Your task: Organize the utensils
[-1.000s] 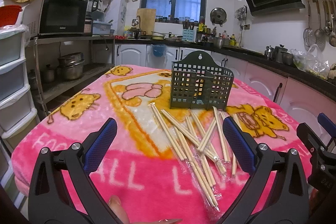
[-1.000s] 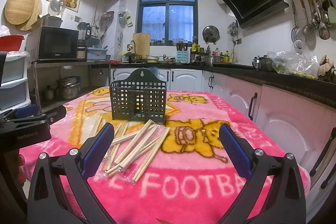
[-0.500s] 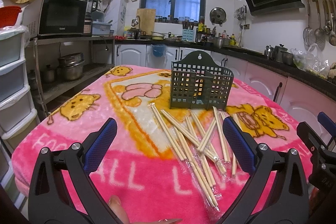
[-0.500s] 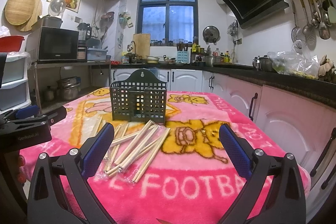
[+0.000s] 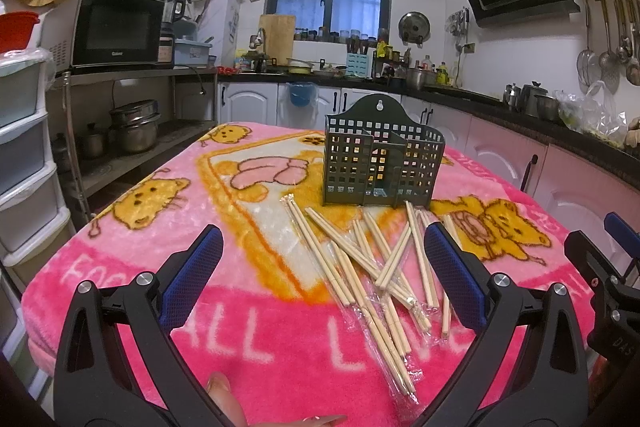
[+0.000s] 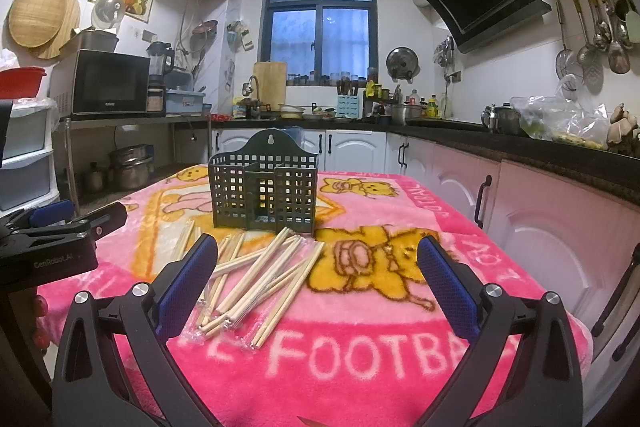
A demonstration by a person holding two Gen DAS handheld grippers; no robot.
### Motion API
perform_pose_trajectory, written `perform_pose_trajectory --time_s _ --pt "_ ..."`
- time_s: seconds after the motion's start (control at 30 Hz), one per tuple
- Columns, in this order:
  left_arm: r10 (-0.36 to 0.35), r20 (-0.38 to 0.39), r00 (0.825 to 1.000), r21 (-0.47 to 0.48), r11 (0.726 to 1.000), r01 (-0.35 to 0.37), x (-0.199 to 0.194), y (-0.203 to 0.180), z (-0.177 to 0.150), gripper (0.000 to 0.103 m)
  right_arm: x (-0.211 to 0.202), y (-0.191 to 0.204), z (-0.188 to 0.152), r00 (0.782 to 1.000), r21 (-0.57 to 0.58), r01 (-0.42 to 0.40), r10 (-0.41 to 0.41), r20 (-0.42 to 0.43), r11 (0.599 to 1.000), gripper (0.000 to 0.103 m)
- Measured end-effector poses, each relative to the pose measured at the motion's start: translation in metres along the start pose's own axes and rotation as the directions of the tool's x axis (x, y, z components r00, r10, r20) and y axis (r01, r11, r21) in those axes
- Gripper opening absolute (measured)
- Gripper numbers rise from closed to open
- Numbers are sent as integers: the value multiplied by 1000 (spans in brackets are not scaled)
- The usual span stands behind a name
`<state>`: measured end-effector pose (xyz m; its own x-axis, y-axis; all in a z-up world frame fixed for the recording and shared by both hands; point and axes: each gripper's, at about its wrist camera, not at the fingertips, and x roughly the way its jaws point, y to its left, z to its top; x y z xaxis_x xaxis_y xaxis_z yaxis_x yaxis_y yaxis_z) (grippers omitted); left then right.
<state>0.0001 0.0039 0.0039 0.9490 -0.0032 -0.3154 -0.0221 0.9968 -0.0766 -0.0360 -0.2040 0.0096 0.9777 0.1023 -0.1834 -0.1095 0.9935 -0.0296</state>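
A dark green perforated utensil holder [image 5: 382,163] stands upright on the pink blanket-covered table [image 5: 160,227]; it also shows in the right wrist view [image 6: 264,193]. Several wooden chopsticks in clear wrappers [image 5: 372,263] lie scattered in front of it, also seen in the right wrist view [image 6: 256,275]. My left gripper [image 5: 320,275] is open and empty, held above the table's near edge before the chopsticks. My right gripper [image 6: 316,279] is open and empty, with the chopsticks near its left finger [image 6: 186,285].
The right gripper's body [image 5: 608,287] shows at the right edge of the left wrist view; the left gripper's body [image 6: 52,235] shows at the left of the right wrist view. A shelf with a microwave [image 5: 116,31] and plastic drawers [image 5: 24,147] stands left. Kitchen counters [image 6: 520,147] run behind and right.
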Motion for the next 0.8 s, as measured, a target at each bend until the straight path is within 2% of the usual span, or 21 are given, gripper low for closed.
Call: perform_pose_trajectory --time_s 0.5,0.63,0.8 --pt "5 -24 1000 -17 1000 -5 11 8 -6 93 9 1 -1 999 -8 -26 26 -22 1000 97" --pt "21 -38 999 -32 999 -22 15 13 -3 93 23 6 1 996 -19 -51 50 -70 998 97" --pt "5 -89 996 -69 998 -11 28 25 3 93 41 5 8 988 -6 -83 81 -130 997 97"
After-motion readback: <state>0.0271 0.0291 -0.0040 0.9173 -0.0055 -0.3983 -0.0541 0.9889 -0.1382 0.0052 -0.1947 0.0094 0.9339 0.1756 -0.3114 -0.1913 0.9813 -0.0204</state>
